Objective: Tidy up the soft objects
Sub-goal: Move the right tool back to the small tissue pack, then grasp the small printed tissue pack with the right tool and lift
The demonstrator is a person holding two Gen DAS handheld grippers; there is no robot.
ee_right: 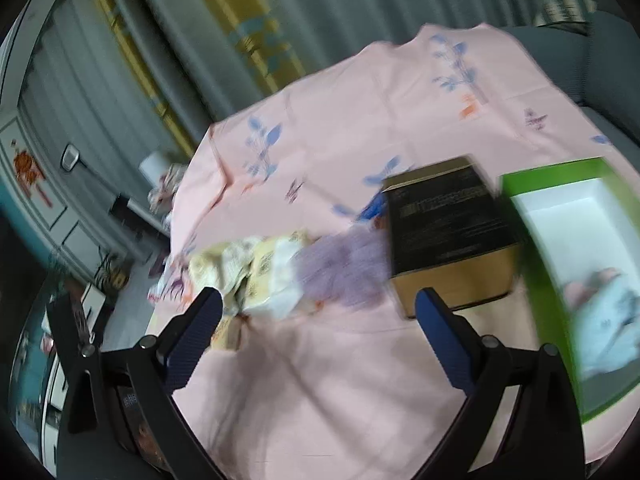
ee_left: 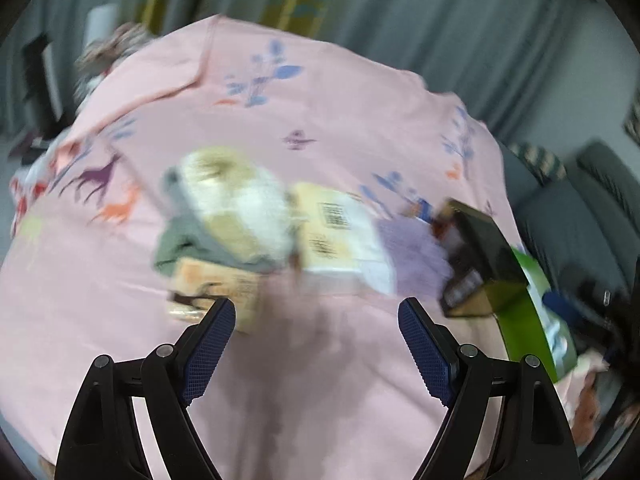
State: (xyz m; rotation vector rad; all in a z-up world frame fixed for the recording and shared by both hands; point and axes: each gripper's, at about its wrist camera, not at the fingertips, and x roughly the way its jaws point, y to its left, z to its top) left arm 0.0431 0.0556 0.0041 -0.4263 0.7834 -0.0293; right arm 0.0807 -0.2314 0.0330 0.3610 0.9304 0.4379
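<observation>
Left wrist view is showing the left gripper [ee_left: 316,312] gaping empty before blurred soft packets [ee_left: 240,216], while the right gripper [ee_right: 318,300] is likewise gaping empty beside a dark box [ee_right: 448,216].

Both views are lit softly and evenly, without glare; the pink cloth [ee_left: 320,120] carries only faint grey shadows near the bottom; motion blur smears the whole scene, so printed labels cannot be read; only the black gripper fingers [ee_left: 212,340] stay sharp; the fisheye lens bends the edges strongly, and the corners are dark.
</observation>
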